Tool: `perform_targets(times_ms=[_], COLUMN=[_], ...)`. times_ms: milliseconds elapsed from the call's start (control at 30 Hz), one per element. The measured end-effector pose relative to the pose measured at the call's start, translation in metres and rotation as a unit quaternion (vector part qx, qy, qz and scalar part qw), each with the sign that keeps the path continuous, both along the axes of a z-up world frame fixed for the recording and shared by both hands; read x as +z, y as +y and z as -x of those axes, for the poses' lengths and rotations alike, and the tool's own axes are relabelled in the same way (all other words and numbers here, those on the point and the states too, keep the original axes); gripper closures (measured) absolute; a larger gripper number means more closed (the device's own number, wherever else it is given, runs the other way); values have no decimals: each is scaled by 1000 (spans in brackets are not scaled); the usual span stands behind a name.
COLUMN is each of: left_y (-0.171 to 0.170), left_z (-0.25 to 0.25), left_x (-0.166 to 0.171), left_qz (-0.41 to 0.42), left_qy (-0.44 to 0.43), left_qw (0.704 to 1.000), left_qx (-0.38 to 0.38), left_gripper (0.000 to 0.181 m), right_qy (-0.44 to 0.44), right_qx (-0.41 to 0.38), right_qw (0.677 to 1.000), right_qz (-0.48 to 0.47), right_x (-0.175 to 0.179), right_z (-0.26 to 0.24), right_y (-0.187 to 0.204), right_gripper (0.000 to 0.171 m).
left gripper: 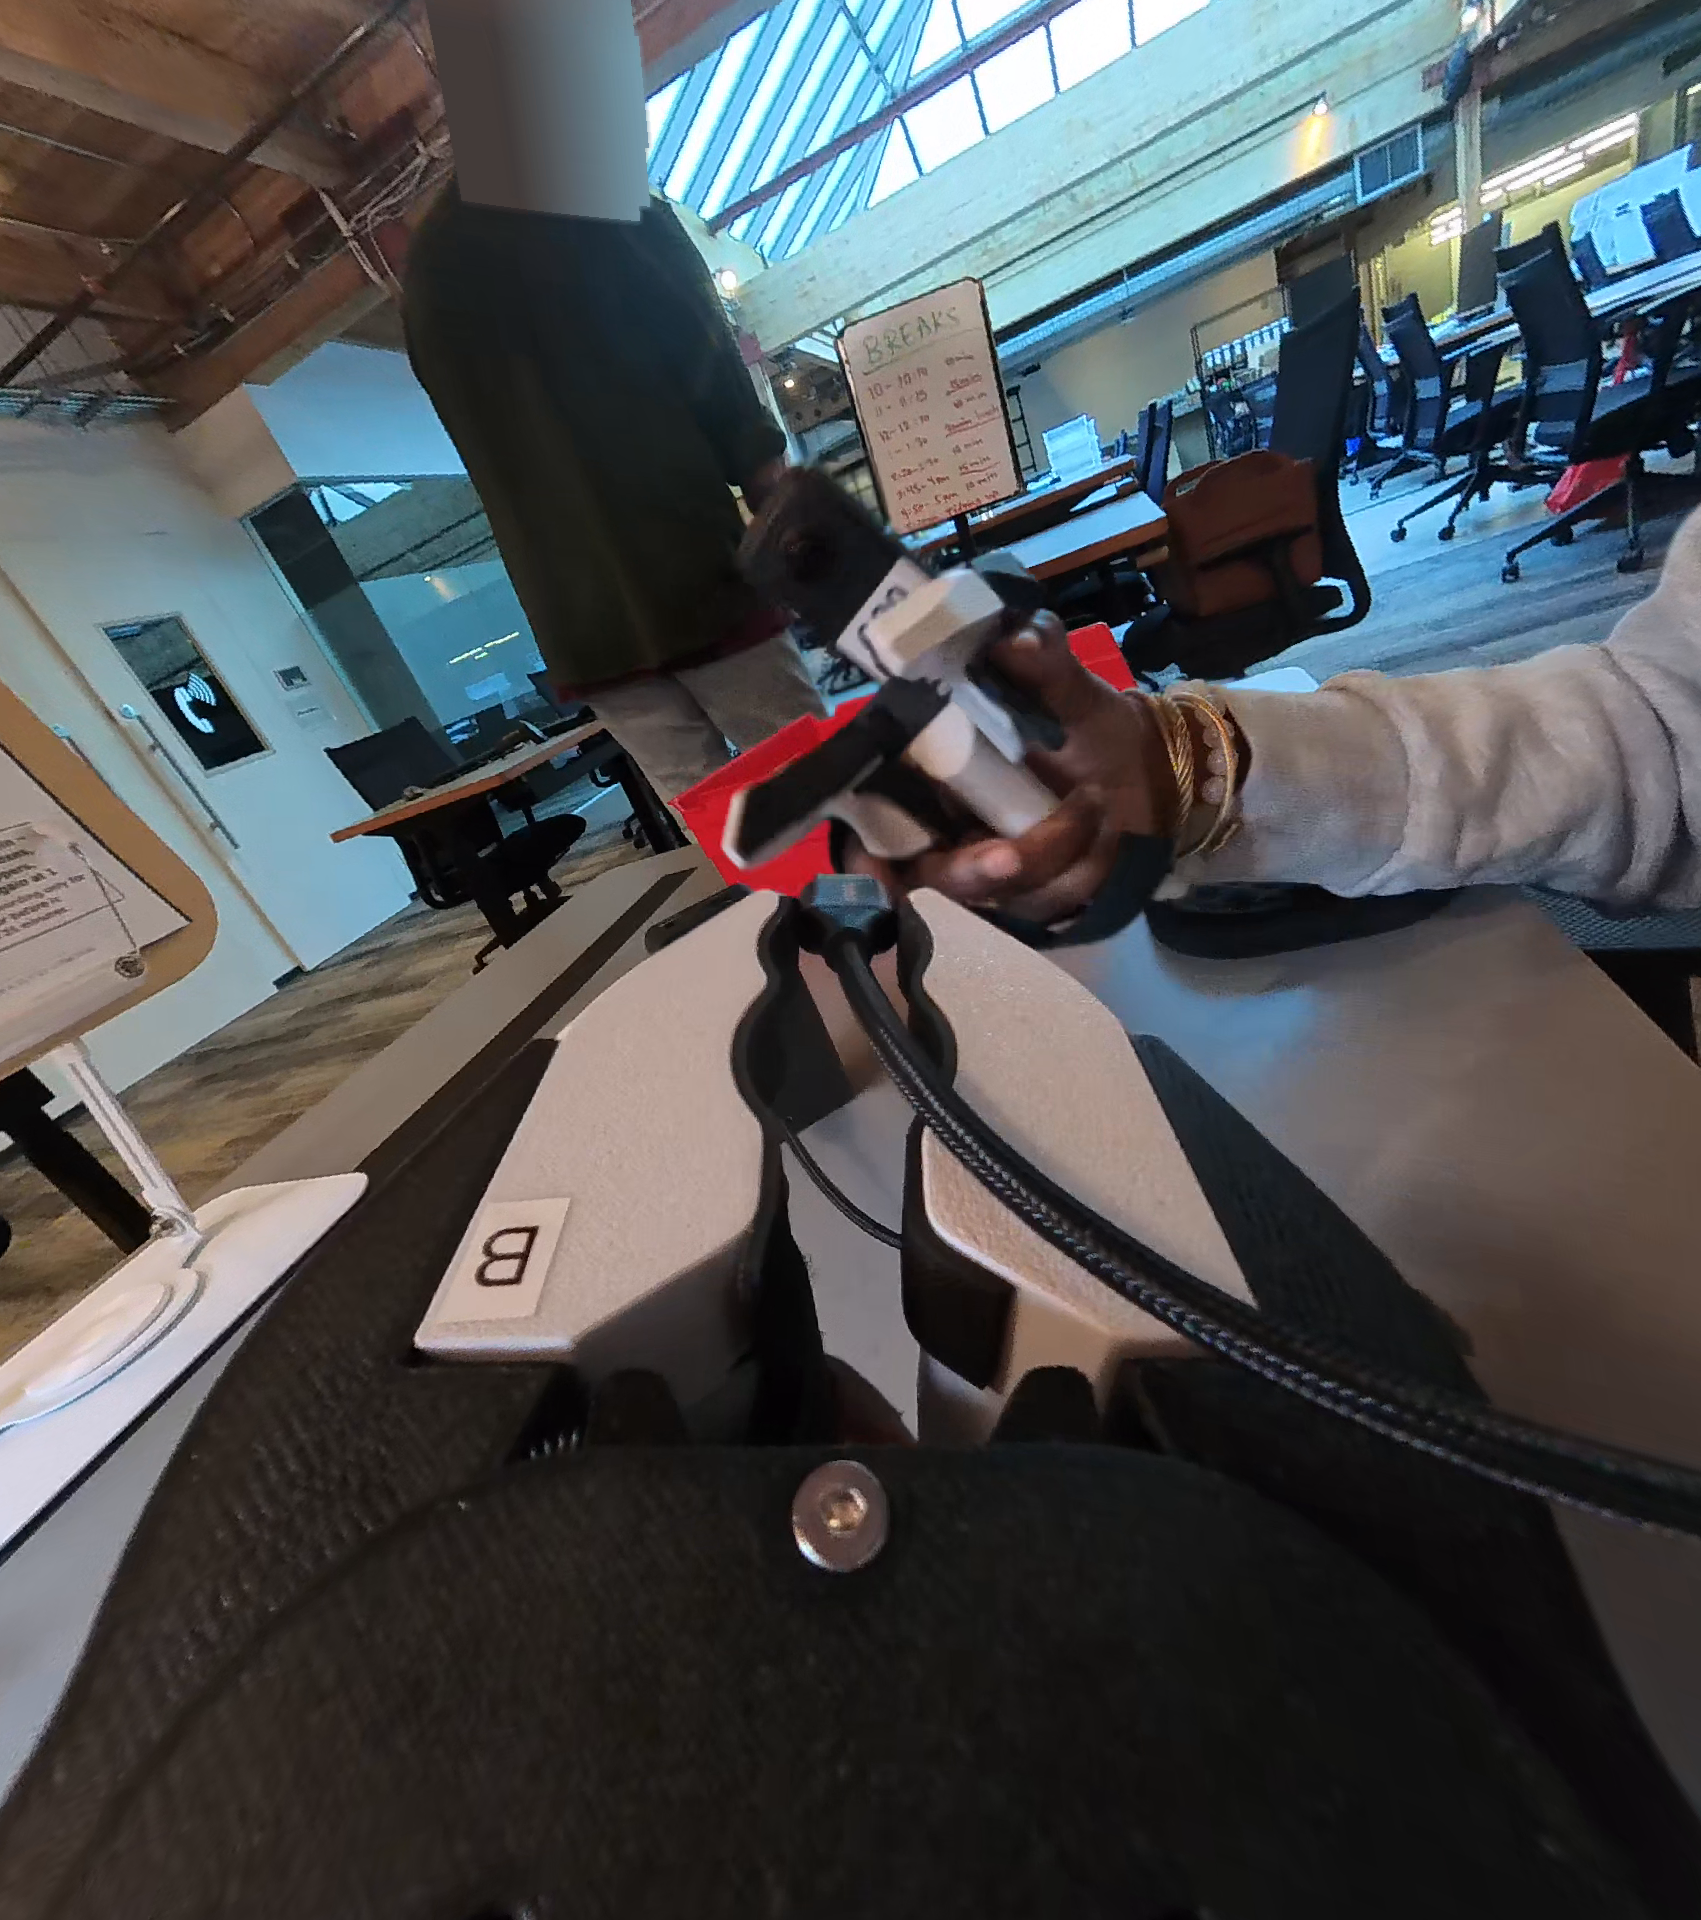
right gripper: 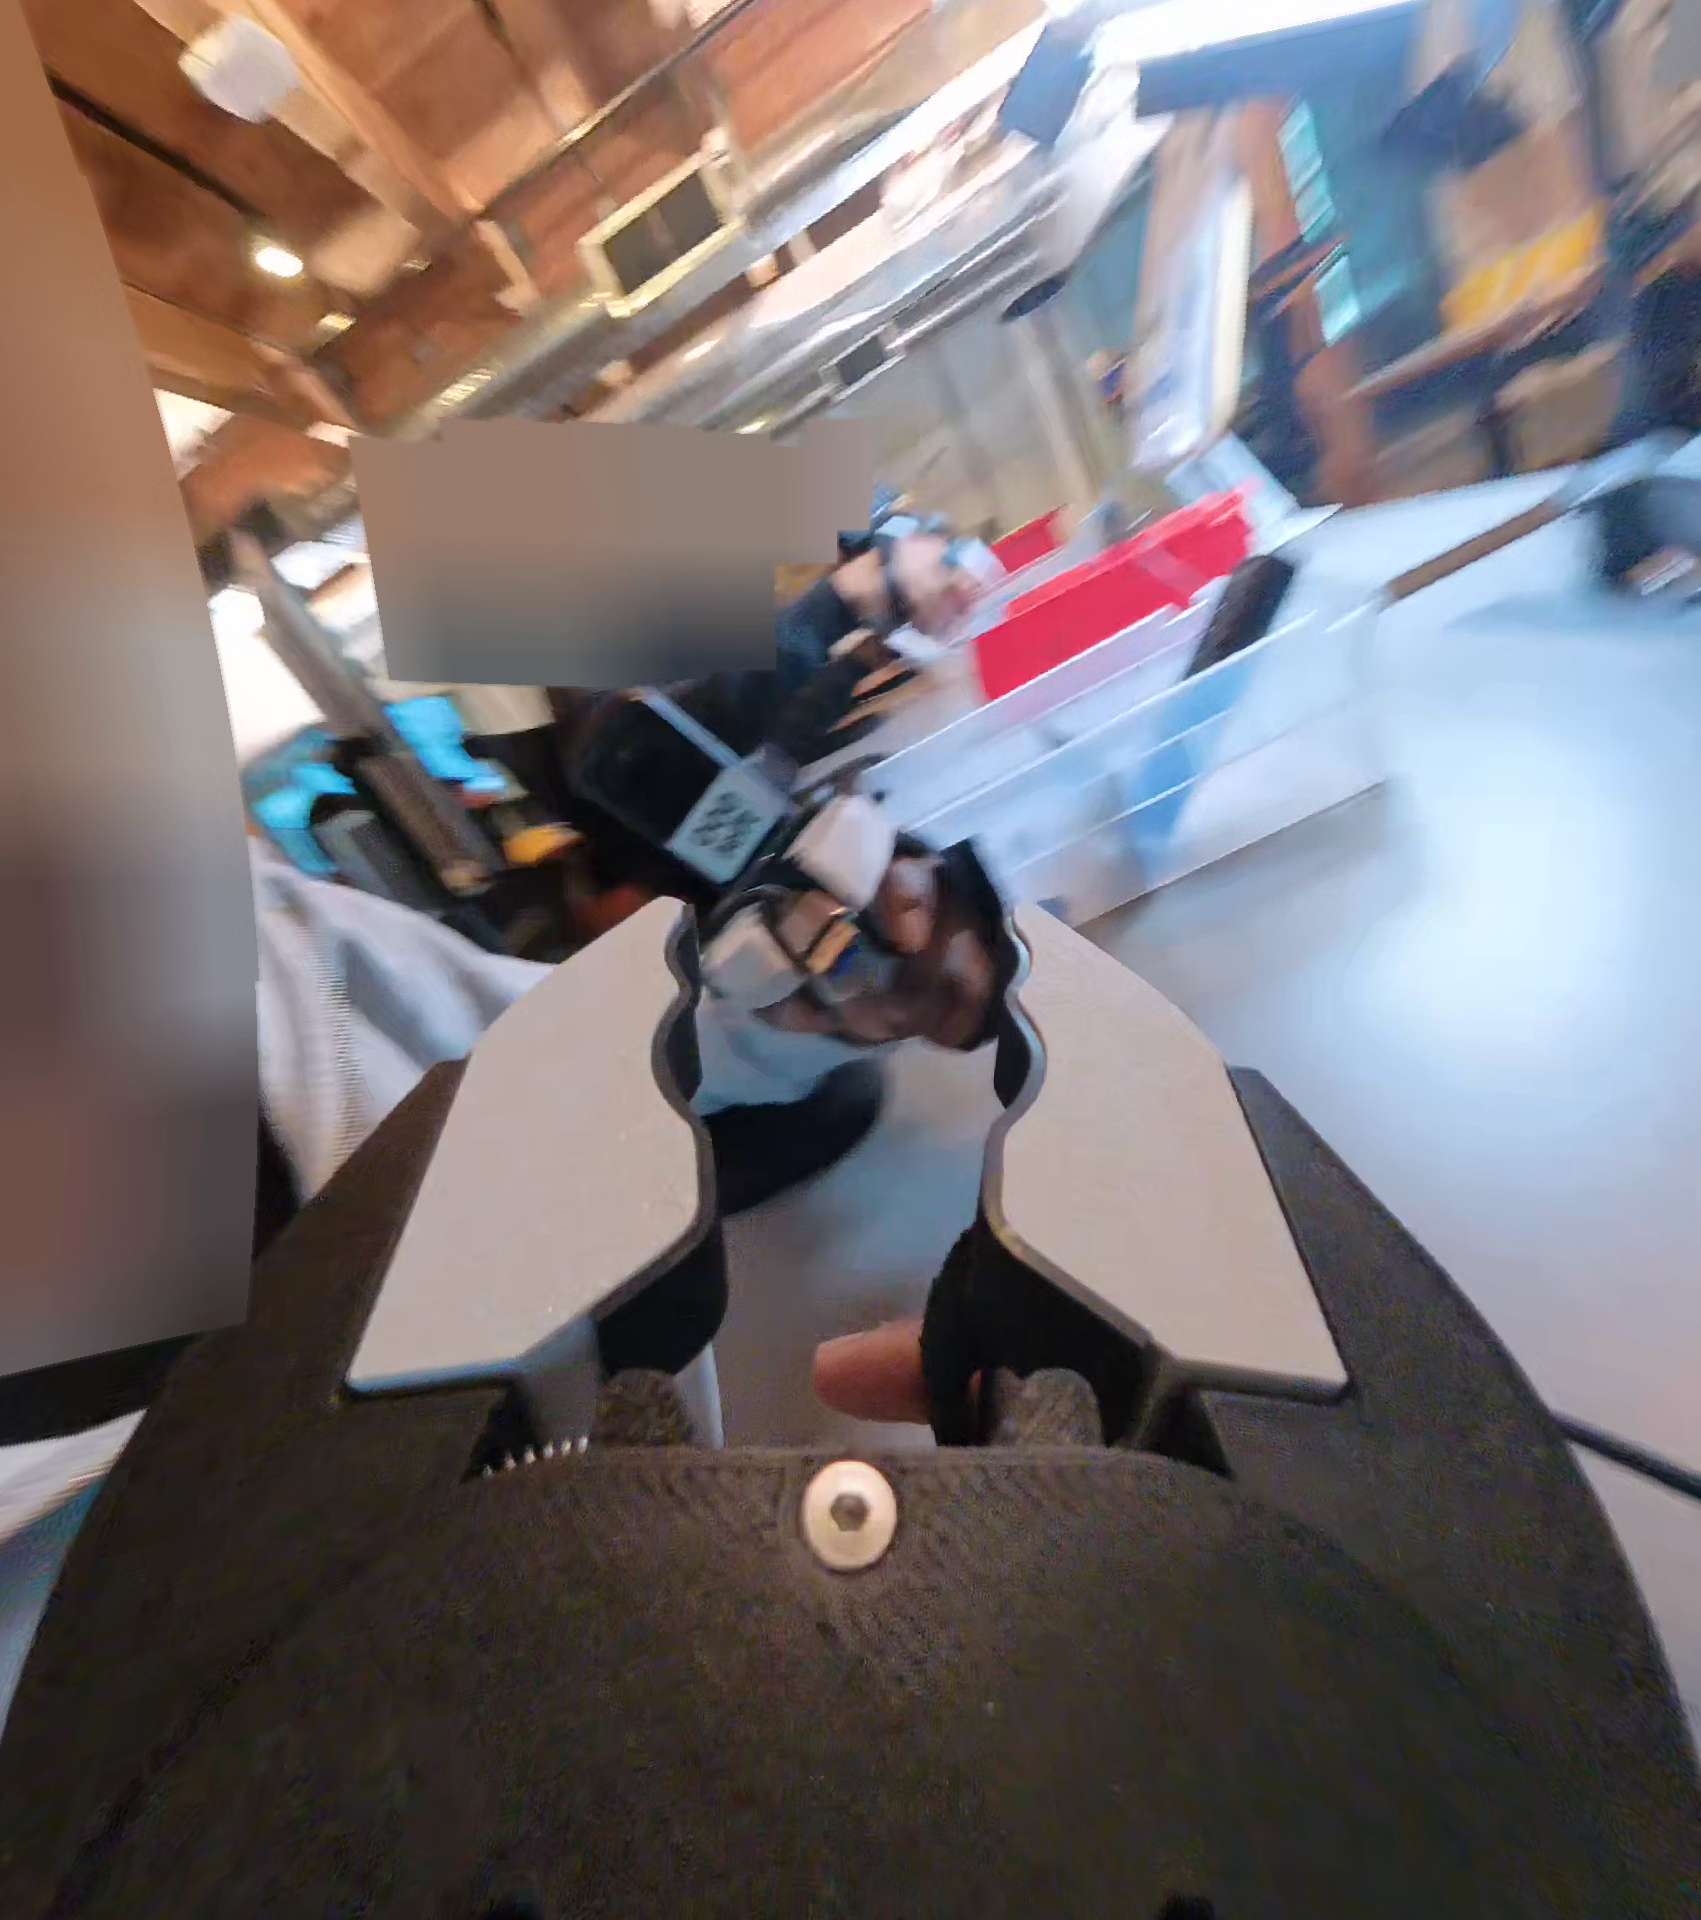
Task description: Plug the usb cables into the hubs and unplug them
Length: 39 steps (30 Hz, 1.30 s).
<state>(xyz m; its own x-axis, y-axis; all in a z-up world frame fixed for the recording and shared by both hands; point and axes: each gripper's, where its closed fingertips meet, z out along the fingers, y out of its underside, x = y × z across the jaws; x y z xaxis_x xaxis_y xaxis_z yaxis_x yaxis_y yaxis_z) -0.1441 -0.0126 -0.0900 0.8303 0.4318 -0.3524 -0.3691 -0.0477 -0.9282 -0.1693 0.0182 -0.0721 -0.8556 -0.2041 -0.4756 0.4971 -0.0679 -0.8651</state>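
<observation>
Black braided usb cable [left gripper: 1033,1174] runs between my left tongs [left gripper: 841,920], which are pinched narrow on its plug [left gripper: 846,896] at the very tips; the cord trails back over the right-hand finger and off the lower right edge. Beyond the tips, just past the plug, the right tongs [left gripper: 773,821] are held in a gloved hand [left gripper: 1012,821], with a red bin [left gripper: 784,821] behind them on the grey bench [left gripper: 1345,1091]. No hub is visible in this view.

Right wrist view, heavily motion-blurred: my right tongs [right gripper: 851,935] stand wide, nothing between them. Straight ahead past the tips is the other hand [right gripper: 919,966] carrying the left unit; red bins [right gripper: 1106,603] lie far ahead to the right on the bench [right gripper: 1500,935]. Neither cable nor hub can be made out here.

Judgement: the step is carrying the plug to a port. I would keep the grip firm near the plug's shell, align its flat face squarely with the slot, brace the hub with the free tongs, and push straight, leaving slack in the cord.
</observation>
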Motion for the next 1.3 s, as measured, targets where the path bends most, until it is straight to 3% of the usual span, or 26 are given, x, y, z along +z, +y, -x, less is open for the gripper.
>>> perform_targets(times_ms=[67, 167, 267, 333, 433, 533, 600, 633, 733, 867, 1000, 1200, 1300], left_y=[-1, -3, -8, -11, -13, -18, -20, -20, -24, -29, -31, -40, -44], left_z=[2, 9, 25, 29, 31, 34, 35, 36, 41, 45, 45, 47, 45], left_x=[0, -3, -8, -10, -9, -4, -3, -3, -3, 3, 7, 15, 25], left_qz=[-1, -6, -14, -23, -40, -62, -77, -83, -94, -114, -117, -150, -179], left_qy=[-4, -27, -61, -75, -95, -108, -119, -126, -135, -124, -101, -94, -92], left_qw=[1000, 999, 996, 995, 992, 989, 987, 986, 982, 977, 976, 968, 962], left_qx=[8, 23, 62, 67, 67, 76, 74, 75, 92, 128, 153, 176, 184], left_gripper=[159, 163, 163, 163, 163, 163, 163, 163, 163, 163, 163, 163, 163], right_qy=[79, 164, 186, 171, 137, 145, 149, 147, 132, -6, -68, 23, 119], right_qx=[-121, -347, -441, -427, -342, -301, -290, -293, -311, -286, -249, -268, -317], right_qw=[989, 923, 869, 870, 894, 880, 875, 872, 877, 940, 963, 961, 937], right_qz=[4, -32, -128, -178, -256, -339, -358, -364, -342, -184, -79, -68, -90], right_x=[10, 18, -3, -23, -61, -99, -114, -119, -115, -80, -53, -40, -36], right_z=[29, 84, 117, 124, 117, 116, 117, 120, 124, 110, 96, 82, 79], right_y=[18, 64, 100, 104, 86, 77, 70, 68, 62, 40, 25, 12, 10], right_gripper=[118, 118, 114, 112, 110, 112, 121, 137, 143, 144, 144, 144, 144])
